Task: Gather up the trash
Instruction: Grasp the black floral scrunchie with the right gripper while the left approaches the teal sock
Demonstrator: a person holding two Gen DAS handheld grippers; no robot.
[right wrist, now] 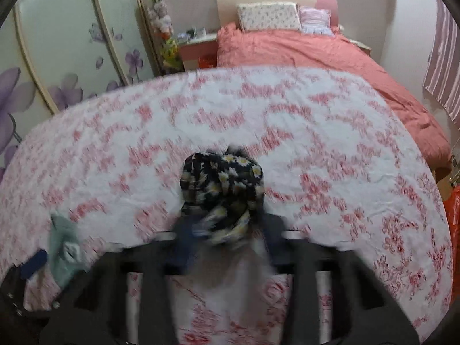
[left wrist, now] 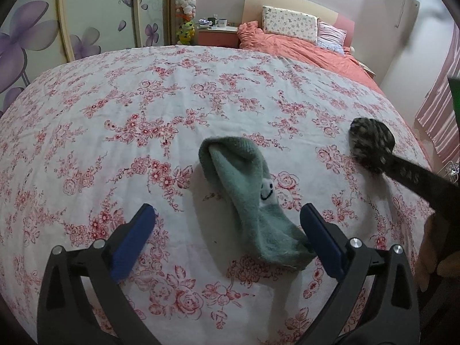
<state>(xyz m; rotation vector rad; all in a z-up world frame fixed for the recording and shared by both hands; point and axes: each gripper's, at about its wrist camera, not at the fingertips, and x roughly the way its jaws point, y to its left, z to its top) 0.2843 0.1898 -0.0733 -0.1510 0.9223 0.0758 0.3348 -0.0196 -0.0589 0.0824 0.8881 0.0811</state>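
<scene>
While right gripper (right wrist: 227, 238) pinches dark floral bundle (right wrist: 222, 189) above cloth (left wrist: 172, 109), left gripper (left wrist: 227, 230) hangs spread over green sock (left wrist: 253, 201); sock lies between pads, long axis near-to-far, left hand nearer.

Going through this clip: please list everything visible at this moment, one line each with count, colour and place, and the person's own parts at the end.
Green sock: one, pale green with a smiley face, flat on the floral sheet between the left claw's open fingers.
Rolled dark sock: one, black with pale daisies, gripped in the right claw.
Floral sheet: one, white with red roses, covering the near surface.
Bed: one, coral duvet, beyond the sheet.
Pillows: two, flowered white and striped pink, at the headboard.
Stuffed toys: a stack, mixed colours, beside the nightstand.
Wardrobe: pale, purple flowers, left.
Left claw: black, blue pads, open.
Right claw: black, blurred, shut on the rolled sock.
</scene>
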